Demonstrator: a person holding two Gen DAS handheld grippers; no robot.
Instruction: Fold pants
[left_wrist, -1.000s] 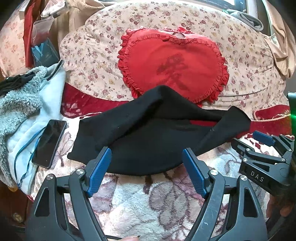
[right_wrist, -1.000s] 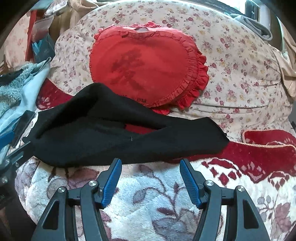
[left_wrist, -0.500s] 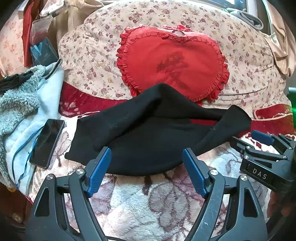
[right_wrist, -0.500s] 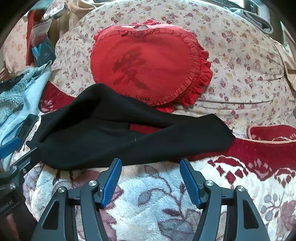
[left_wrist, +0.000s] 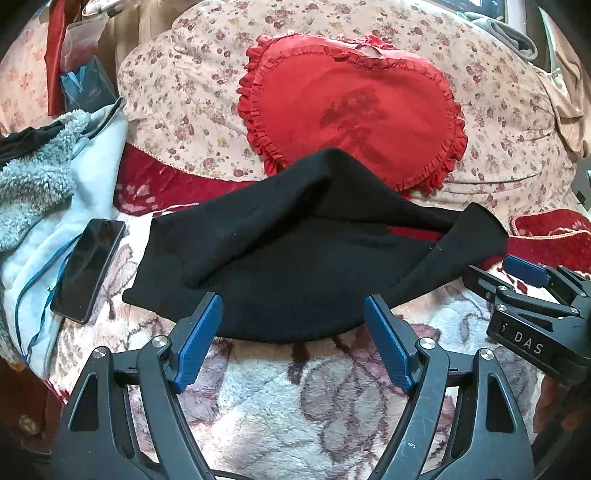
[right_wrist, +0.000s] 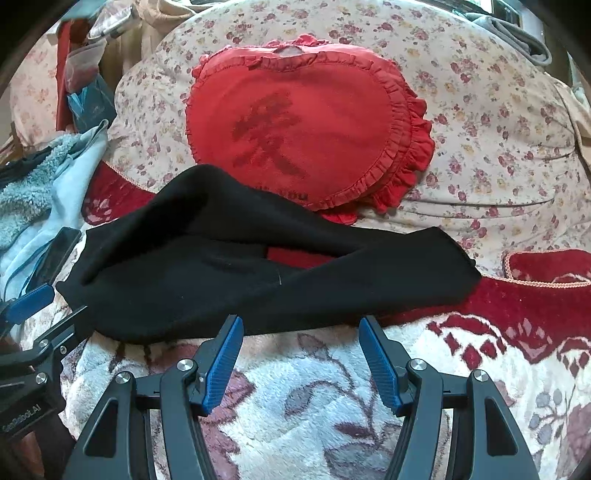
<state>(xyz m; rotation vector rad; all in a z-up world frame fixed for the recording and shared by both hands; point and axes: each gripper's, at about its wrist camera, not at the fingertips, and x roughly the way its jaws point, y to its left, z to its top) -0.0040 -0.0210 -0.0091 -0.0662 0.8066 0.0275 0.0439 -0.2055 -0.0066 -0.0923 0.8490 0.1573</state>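
The black pants (left_wrist: 295, 258) lie loosely bunched across the floral blanket, one part humped up against a red heart pillow; they also show in the right wrist view (right_wrist: 240, 273). My left gripper (left_wrist: 293, 314) is open and empty, its blue pads just short of the pants' near edge. My right gripper (right_wrist: 301, 339) is open and empty, also just short of the near edge, further right. The right gripper shows at the right of the left wrist view (left_wrist: 517, 273).
A red heart pillow (left_wrist: 351, 110) leans on a floral cushion (left_wrist: 177, 92) behind the pants. A black phone (left_wrist: 88, 269) lies on pale blue and grey fleece clothing (left_wrist: 40, 177) at the left. A red patterned blanket edge (right_wrist: 517, 306) runs to the right.
Both grippers have drawn back slightly from the pants and stay open. The pants have not moved.
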